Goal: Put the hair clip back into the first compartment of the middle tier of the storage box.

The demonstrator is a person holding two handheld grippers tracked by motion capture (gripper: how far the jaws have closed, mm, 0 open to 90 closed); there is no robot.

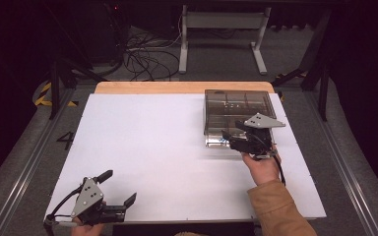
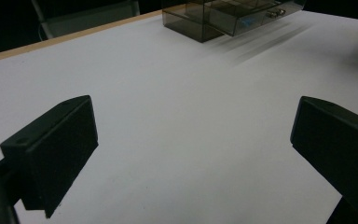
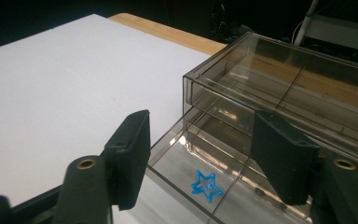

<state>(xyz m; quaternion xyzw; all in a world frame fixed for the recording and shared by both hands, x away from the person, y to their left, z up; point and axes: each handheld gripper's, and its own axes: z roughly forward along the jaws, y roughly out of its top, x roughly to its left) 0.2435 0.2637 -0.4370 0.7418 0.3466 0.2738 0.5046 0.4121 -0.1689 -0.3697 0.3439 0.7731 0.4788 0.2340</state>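
Star: a small blue star (image 3: 207, 185) lies in the pulled-out drawer (image 3: 177, 161) of the smoky clear box (image 1: 236, 115) near the tabletop's (image 1: 147, 147) far right corner.
Right claw (image 3: 205, 154): spread, empty, poised over the star.
Left claw (image 2: 191, 154): spread, idle, near left corner.
Risk: the drawer's shallow walls may block the claw, and the flat star could skid away.

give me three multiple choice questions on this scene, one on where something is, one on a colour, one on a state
1. Where does the star lie?
A. in the pulled-out drawer
B. on the bare table
C. on top of the box

2. What colour is the star?
A. red
B. blue
C. yellow

3. How is the bottom drawer of the clear box?
A. pushed shut
B. taken out and set aside
C. pulled partly out

Answers: 1 A, the right gripper view shows it on the drawer floor; 2 B, its outline is bright blue; 3 C, the drawer front sticks out past the box.
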